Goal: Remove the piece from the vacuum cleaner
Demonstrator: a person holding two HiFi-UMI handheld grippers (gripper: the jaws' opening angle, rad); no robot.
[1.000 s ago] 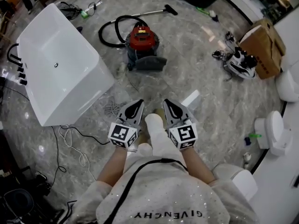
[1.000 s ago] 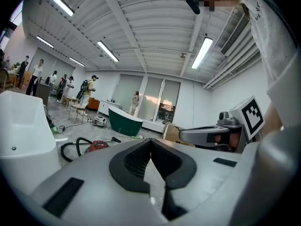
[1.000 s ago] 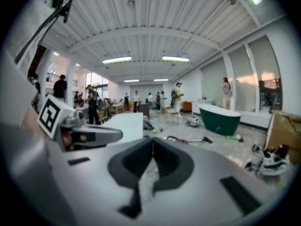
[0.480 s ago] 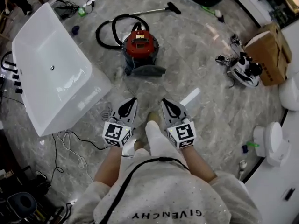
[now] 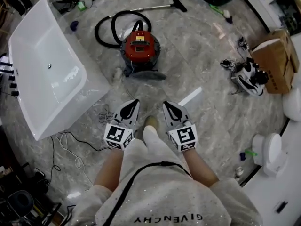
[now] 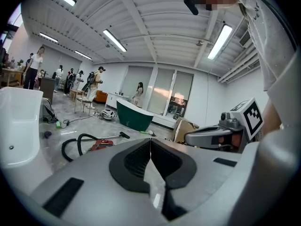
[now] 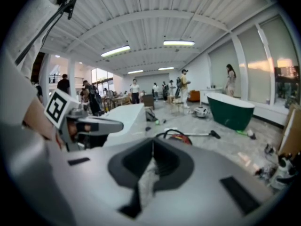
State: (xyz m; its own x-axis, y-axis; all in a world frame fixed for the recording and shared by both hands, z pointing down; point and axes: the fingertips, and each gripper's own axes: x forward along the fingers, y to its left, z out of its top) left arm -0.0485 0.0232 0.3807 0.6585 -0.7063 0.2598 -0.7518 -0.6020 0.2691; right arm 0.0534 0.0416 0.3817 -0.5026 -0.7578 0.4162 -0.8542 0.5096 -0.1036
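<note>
A red canister vacuum cleaner point(image 5: 140, 45) stands on the marble floor ahead of me, its black hose point(image 5: 109, 25) looped to the left and its metal wand point(image 5: 150, 7) ending in a black floor nozzle point(image 5: 179, 4). A grey piece point(image 5: 143, 72) lies against its near side. The vacuum cleaner point(image 6: 100, 144) shows small in the left gripper view, and the vacuum cleaner point(image 7: 179, 137) just above the jaws in the right gripper view. My left gripper point(image 5: 133, 102) and right gripper point(image 5: 167, 105) hang side by side well short of it, both shut and empty.
A white bathtub point(image 5: 47, 69) lies on the floor to the left, with cables point(image 5: 70, 140) by its near corner. A white slab point(image 5: 190, 97) lies right of my grippers. A cardboard box point(image 5: 275, 60) and a white device point(image 5: 249, 76) sit at right. People stand far off.
I have stepped forward: the vacuum cleaner and bathtub have slid slightly lower and leftward in the head view. Both grippers keep their pose, still shut.
</note>
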